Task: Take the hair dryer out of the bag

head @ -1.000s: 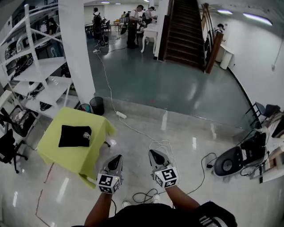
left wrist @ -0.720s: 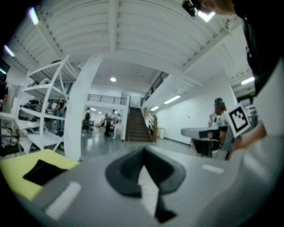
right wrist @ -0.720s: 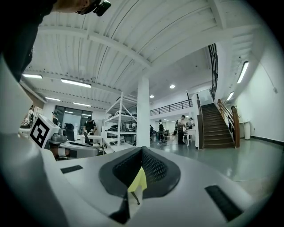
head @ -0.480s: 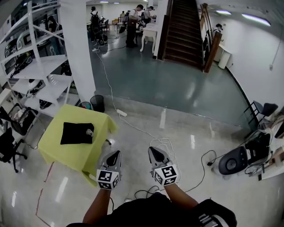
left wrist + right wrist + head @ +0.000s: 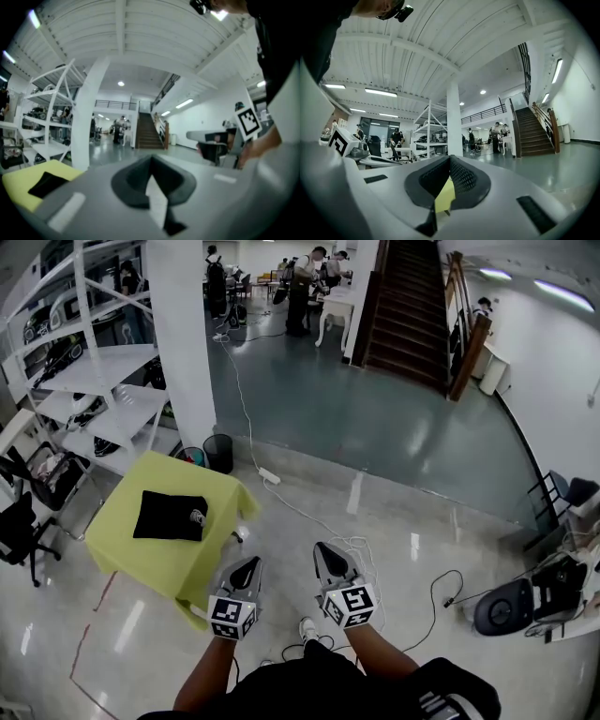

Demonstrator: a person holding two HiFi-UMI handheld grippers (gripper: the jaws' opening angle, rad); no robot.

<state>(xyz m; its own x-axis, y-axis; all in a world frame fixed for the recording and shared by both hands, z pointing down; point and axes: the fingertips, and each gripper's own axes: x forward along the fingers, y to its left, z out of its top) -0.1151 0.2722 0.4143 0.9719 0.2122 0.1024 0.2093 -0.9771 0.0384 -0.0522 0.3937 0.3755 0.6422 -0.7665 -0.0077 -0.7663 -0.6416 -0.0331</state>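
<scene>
A black bag [image 5: 171, 517] lies flat on a small table with a yellow-green cloth [image 5: 131, 549], left of centre in the head view; a small pale part of something [image 5: 198, 517] shows at the bag's right edge. In the left gripper view the bag [image 5: 46, 183] shows at the lower left on the yellow cloth [image 5: 21, 178]. My left gripper [image 5: 248, 570] and right gripper [image 5: 325, 559] are both shut and hold nothing. They hang level over the floor, to the right of the table and well short of the bag.
A white pillar [image 5: 183, 343] and white shelving [image 5: 89, 399] stand behind the table, with bins [image 5: 219, 452] at the pillar's foot. A power strip [image 5: 270, 475] and cables [image 5: 347, 545] trail over the glossy floor. An office chair [image 5: 17, 531] stands at left; equipment [image 5: 511, 606] at right.
The table and bag have shifted slightly right and down in the head view as I came closer. Both grippers stay shut and empty, in much the same place in the picture.
</scene>
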